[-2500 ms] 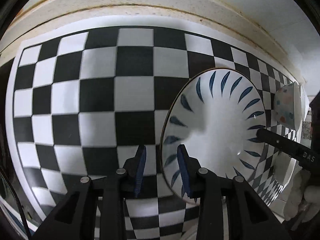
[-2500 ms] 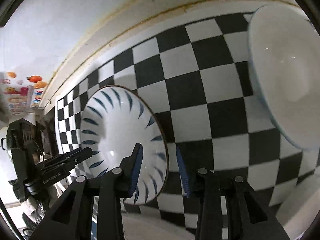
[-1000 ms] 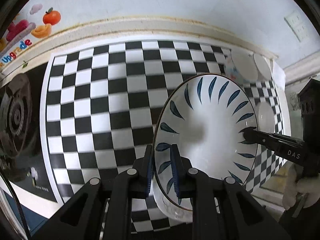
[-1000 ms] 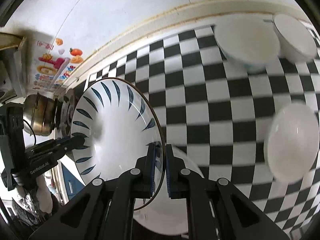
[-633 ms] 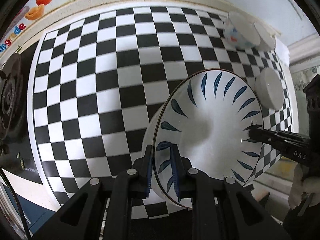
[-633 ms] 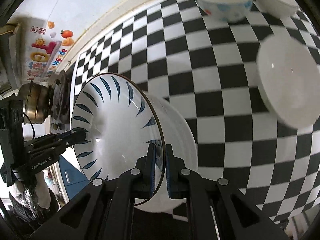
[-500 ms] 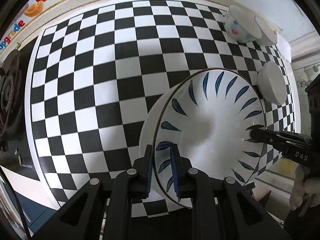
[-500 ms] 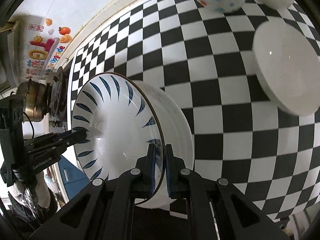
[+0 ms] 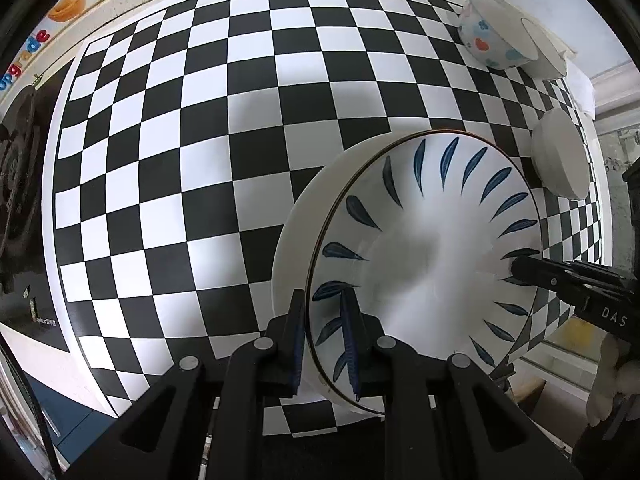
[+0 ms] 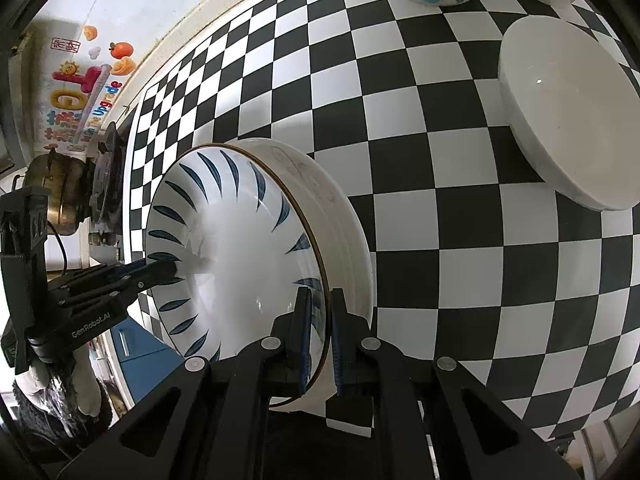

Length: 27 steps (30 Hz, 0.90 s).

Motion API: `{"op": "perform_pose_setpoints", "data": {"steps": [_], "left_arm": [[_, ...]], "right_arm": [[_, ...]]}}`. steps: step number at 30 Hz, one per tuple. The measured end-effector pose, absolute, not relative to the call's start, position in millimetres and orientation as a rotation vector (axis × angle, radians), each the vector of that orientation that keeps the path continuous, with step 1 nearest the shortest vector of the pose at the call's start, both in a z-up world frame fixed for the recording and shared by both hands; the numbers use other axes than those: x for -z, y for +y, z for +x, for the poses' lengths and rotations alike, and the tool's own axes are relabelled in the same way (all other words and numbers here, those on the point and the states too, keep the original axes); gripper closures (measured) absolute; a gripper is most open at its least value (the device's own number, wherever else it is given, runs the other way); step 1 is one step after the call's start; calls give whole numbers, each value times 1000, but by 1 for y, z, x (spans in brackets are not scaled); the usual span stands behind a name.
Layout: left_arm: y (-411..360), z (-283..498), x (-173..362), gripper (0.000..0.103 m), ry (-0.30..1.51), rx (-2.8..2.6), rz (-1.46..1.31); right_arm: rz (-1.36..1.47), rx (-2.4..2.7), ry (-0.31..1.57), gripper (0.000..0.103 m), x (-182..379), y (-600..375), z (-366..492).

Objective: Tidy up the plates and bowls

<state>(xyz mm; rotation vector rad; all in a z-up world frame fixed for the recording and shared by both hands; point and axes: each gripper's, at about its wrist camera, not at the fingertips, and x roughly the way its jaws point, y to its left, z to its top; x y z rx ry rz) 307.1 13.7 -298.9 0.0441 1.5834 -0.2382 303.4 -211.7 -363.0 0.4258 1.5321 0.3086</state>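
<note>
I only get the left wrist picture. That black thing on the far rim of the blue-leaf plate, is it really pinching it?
Observer: Yes. The right tool is shut on the blue-leaf plate, one finger on each side of its rim.
Operator: What's the white thing beneath?
Observer: A white stack; its side shows ridges and a faint pinkish drawing.
Operator: And the dark shape far left?
Observer: A stove burner, with a brass-coloured pot by it.
</note>
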Motion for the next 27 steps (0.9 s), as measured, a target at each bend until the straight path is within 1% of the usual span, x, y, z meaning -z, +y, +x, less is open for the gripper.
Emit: {"op": "perform_pose_setpoints", "data": {"steps": [27], "left_arm": [[6, 304, 325, 87, 1631, 204, 48]], "right_arm": [[357, -277, 1558, 91, 373, -196, 310]]}}
